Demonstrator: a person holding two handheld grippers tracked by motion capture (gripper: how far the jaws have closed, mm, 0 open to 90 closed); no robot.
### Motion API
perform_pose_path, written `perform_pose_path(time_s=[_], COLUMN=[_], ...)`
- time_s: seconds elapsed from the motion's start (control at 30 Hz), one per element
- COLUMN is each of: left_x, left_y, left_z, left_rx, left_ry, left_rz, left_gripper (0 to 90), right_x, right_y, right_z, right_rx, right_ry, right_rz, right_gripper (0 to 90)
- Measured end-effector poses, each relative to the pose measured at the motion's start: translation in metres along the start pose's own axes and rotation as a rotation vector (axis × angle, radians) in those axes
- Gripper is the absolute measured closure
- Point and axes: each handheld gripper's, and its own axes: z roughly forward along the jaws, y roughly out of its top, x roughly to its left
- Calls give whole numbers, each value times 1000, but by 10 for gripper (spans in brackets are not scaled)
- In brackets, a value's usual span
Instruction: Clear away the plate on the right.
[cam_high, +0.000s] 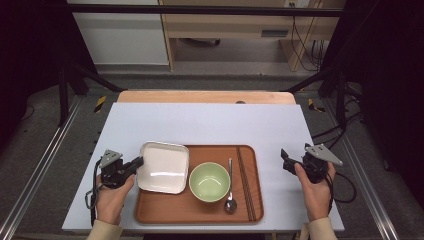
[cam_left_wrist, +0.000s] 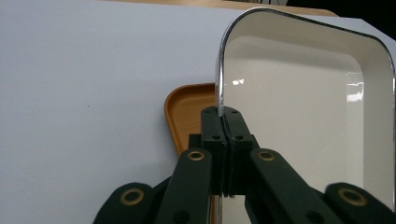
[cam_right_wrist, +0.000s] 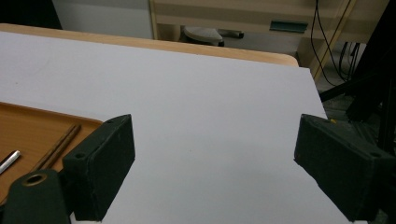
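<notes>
The left tool (cam_high: 138, 162) is shut tight on the rim of the white dish (cam_high: 163, 167). In the left gripper view its two black jaws press together with the thin edge of the white dish (cam_left_wrist: 299, 107) pinched between them. The dish is square with round corners and it has nothing in it. It sits at the left end of the brown tray (cam_high: 197, 210), and its left edge reaches out past the tray's side. In the left gripper view the tray's corner (cam_left_wrist: 187, 109) peeks out behind the dish.

The right tool (cam_high: 284, 159) is wide open and holds nothing. It is over the bare white tabletop (cam_high: 210, 125), to the right of the tray and well apart from the dish. In the right gripper view its two jaws stand far from each other with just tabletop (cam_right_wrist: 210, 116) between them.

A green bowl (cam_high: 209, 182) stands in the middle of the tray, just beside the dish. A metal spoon (cam_high: 230, 192) lies right of the bowl. Two dark chopsticks (cam_high: 246, 182) lie side by side, right of the spoon, near the tray's right edge.
</notes>
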Motion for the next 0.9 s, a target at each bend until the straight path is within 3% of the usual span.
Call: perform_pose_path(time_s=[0.1,0.27,0.57,0.67,0.9], left_x=[3,8,2,1,-1], left_y=[0,-2,-4,-6,-10], left_z=[6,20,32,35,40], left_rx=[19,60,92,108,154], left_ry=[-6,-31,-9,-15,-16], left_rz=[-10,-70,-34,-41,-12], left_gripper=[889,888,880,880,871], right_x=[0,0,-3,-3,-3], right_y=[0,-1,-2,-3,-4], right_z=[1,2,3,4,6], right_rx=[1,12,21,26,43], right_ry=[4,8,10,11,18], right_rz=[-4,0,6,7,9], right_gripper=[124,123,123,123,121])
